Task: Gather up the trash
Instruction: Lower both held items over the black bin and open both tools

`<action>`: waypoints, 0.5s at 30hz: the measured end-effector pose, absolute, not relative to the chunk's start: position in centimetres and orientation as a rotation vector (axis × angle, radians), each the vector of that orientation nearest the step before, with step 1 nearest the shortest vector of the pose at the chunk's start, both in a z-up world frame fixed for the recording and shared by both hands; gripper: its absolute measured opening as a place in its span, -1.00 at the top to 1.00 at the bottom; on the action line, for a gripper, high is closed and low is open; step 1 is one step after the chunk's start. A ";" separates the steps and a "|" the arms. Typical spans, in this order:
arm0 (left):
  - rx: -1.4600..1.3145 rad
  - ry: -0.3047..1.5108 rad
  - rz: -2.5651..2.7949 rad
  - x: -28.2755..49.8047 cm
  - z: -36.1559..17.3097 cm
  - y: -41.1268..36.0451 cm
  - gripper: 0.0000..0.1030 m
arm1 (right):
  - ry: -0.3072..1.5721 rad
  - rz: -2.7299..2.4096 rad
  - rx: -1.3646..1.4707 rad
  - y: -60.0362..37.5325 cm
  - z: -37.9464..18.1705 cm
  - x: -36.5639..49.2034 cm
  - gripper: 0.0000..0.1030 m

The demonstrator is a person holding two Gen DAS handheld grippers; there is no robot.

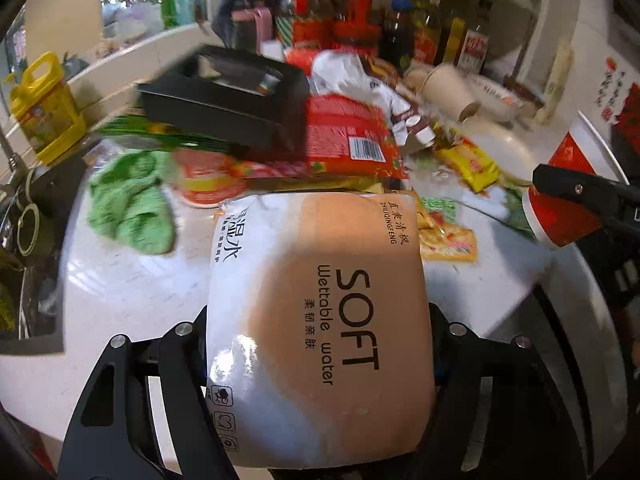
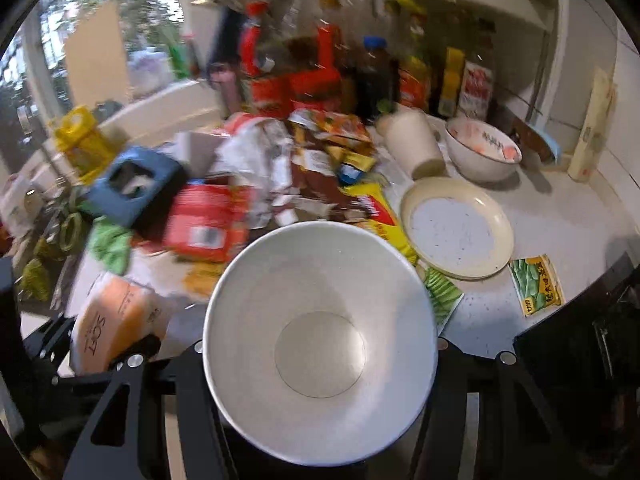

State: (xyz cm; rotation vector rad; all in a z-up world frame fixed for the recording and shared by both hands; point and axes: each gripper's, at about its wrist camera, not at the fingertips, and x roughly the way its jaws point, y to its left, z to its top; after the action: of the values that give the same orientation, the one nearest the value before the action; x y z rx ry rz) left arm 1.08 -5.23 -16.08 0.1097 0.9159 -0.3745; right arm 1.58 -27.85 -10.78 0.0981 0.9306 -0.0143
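Observation:
My left gripper point(image 1: 318, 344) is shut on an orange and white tissue pack point(image 1: 320, 320) printed "SOFT", held above the white counter point(image 1: 132, 276); the pack also shows in the right wrist view point(image 2: 116, 328). My right gripper point(image 2: 320, 354) is shut on a white paper bowl point(image 2: 320, 344), its empty inside facing the camera. In the left wrist view that bowl shows its red outside point(image 1: 560, 216) at the right edge, between black fingers point(image 1: 580, 190). Wrappers lie piled ahead: a red packet point(image 1: 352, 136), yellow packets point(image 1: 472, 164) and a black box point(image 1: 232, 96).
A green cloth point(image 1: 132, 204) lies left on the counter. A cream plate point(image 2: 458, 228), a white ceramic bowl point(image 2: 484, 152), a tipped paper cup point(image 2: 416, 144) and green snack packets point(image 2: 538, 284) sit to the right. Bottles point(image 2: 372, 76) line the back wall. A yellow jug point(image 1: 44, 108) stands left.

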 end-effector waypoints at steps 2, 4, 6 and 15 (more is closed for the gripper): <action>0.100 0.907 -0.402 -1.5 -15.3 -3.4 -0.35 | 0.933 0.038 0.085 -26.9 -10.1 -0.6 -0.13; 0.128 0.918 -0.423 -3.9 -15.4 -2.4 -0.35 | 0.971 0.090 0.062 -25.6 -10.5 -3.2 -0.14; 0.155 0.971 -0.447 -6.0 -16.6 -2.0 -0.35 | 1.037 0.117 0.059 -24.7 -12.0 -5.1 -0.15; 0.221 1.250 -0.468 -11.3 -29.7 -1.1 -0.36 | 1.341 0.107 0.035 -22.0 -26.4 -10.1 -0.19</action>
State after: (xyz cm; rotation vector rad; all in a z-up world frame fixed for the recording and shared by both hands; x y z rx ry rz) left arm -11.28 -1.11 -29.72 0.2212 1.2495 -0.4676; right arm -10.07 -22.00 -26.38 0.0352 1.3410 0.1070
